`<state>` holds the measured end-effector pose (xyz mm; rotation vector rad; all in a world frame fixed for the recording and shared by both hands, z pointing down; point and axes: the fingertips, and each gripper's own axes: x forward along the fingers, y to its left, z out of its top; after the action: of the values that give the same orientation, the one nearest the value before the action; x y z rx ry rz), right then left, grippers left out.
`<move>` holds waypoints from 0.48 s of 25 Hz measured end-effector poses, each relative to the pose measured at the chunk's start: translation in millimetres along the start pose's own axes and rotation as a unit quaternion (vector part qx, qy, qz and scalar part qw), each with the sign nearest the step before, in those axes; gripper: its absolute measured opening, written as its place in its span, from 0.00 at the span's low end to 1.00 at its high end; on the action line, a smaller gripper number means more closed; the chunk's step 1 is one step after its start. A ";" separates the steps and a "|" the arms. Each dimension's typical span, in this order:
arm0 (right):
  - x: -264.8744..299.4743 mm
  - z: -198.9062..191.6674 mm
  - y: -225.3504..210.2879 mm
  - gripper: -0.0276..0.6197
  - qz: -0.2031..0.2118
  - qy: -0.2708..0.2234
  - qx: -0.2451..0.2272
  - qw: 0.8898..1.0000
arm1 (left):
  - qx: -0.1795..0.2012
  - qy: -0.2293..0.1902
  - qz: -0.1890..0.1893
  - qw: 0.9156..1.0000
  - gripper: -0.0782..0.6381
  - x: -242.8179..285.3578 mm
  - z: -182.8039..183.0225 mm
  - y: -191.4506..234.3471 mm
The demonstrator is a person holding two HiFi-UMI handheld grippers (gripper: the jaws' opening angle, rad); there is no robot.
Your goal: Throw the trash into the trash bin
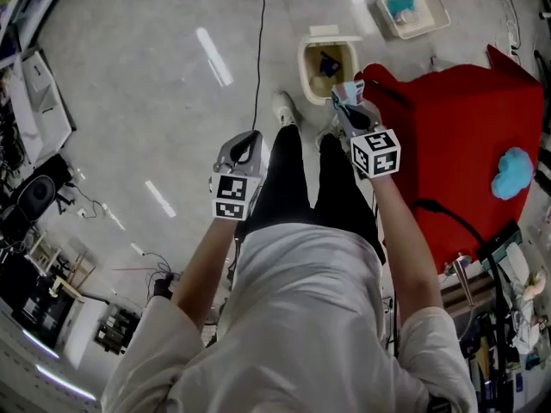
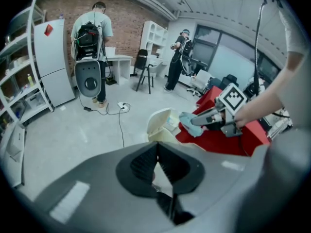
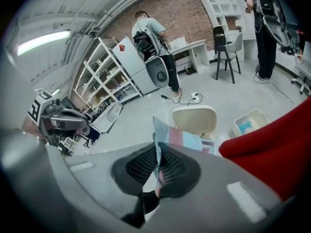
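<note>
A cream trash bin (image 1: 328,69) stands on the floor with its lid up, some rubbish inside, right by the person's feet. My right gripper (image 1: 346,100) is shut on a flat, light-blue and pink wrapper (image 1: 347,92), held just at the bin's near rim. In the right gripper view the wrapper (image 3: 187,141) sticks up from between the pads (image 3: 170,161), with the bin's lid (image 3: 195,119) beyond. My left gripper (image 1: 250,141) hangs shut and empty to the left of the bin. The left gripper view shows its closed tips (image 2: 156,148), the bin (image 2: 162,126) and the wrapper (image 2: 190,124).
A red-covered table (image 1: 469,136) stands hard against the bin's right, with a blue cloth (image 1: 514,173) on it. A white tray (image 1: 414,11) lies on the floor beyond. A black cable (image 1: 258,50) runs along the floor. Two people (image 2: 92,42) work at the far wall.
</note>
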<state>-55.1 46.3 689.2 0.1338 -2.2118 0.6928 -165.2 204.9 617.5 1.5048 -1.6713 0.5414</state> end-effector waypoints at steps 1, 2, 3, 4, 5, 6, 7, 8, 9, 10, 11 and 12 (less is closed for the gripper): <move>7.1 -3.1 -4.0 0.05 0.001 0.002 0.006 1.000 | -0.001 0.002 -0.002 1.000 0.12 6.0 -1.1 1.4; 14.6 -6.0 -8.1 0.05 0.001 0.003 0.012 1.000 | -0.003 0.005 -0.003 1.000 0.12 12.0 -2.2 3.2; 22.4 -9.2 -12.5 0.05 0.001 0.004 0.018 1.000 | -0.005 0.007 -0.004 1.000 0.12 17.9 -3.6 4.8; 30.2 -12.7 -17.0 0.05 0.002 0.004 0.024 1.000 | -0.006 0.009 -0.005 1.000 0.12 23.7 -5.2 5.9; 37.8 -16.4 -21.5 0.05 0.002 0.005 0.030 1.000 | -0.007 0.011 -0.006 1.000 0.12 29.0 -6.7 6.3; 44.8 -20.0 -25.9 0.05 0.004 0.005 0.036 0.999 | -0.008 0.012 -0.008 1.000 0.12 33.8 -7.7 5.7; 51.4 -23.3 -30.1 0.05 0.005 0.006 0.040 0.999 | -0.009 0.013 -0.010 1.000 0.12 38.1 -8.3 4.6; 58.0 -26.5 -34.1 0.05 0.007 0.006 0.044 0.999 | -0.007 0.014 -0.013 1.000 0.12 42.5 -8.5 3.2; 64.9 -29.9 -38.4 0.05 0.008 0.006 0.048 0.999 | -0.003 0.015 -0.017 1.000 0.12 47.6 -8.8 1.9; 72.3 -33.8 -43.3 0.05 0.008 0.007 0.051 0.999 | 0.003 0.017 -0.021 1.000 0.12 53.8 -9.5 1.2; 80.3 -38.3 -48.7 0.05 0.008 0.007 0.054 0.999 | 0.009 0.019 -0.023 1.000 0.12 61.2 -11.2 1.2; 88.7 -43.5 -54.8 0.05 0.008 0.008 0.057 0.998 | 0.014 0.021 -0.026 0.999 0.12 69.7 -13.9 1.7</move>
<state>-69.0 33.9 800.6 0.1667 -2.1616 0.8260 -160.7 173.0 680.8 1.5417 -1.5950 0.5669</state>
